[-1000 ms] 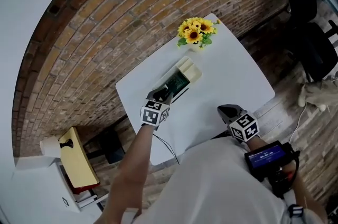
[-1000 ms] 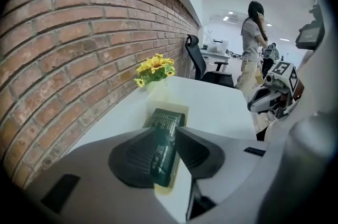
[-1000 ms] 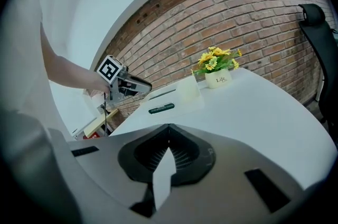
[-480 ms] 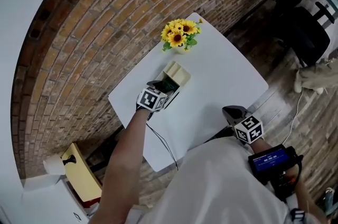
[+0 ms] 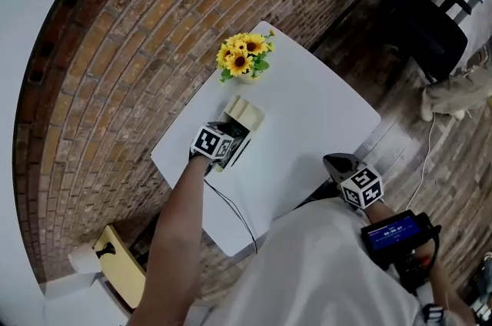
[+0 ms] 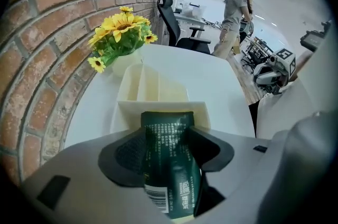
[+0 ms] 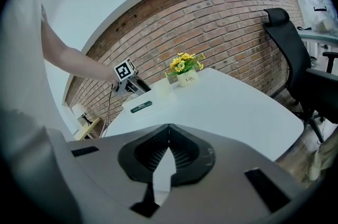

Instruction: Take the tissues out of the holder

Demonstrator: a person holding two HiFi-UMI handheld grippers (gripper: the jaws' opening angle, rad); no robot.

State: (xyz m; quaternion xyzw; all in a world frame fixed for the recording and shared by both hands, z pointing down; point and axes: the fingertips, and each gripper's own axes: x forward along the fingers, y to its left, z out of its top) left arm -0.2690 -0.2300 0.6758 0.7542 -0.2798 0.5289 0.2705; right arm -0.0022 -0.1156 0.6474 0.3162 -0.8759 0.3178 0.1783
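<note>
While our left gripper (image 6: 166,151) is pointing steeply down near the wall-side edge of the white table (image 5: 307,117), its jaws have just been opening and are standing released around the dark green tissue pack (image 6: 166,165), whose far end is touching the near wall of the cream holder (image 6: 150,85). Our right gripper (image 7: 168,151) is hovering clenched and empty by the table's near edge
</note>
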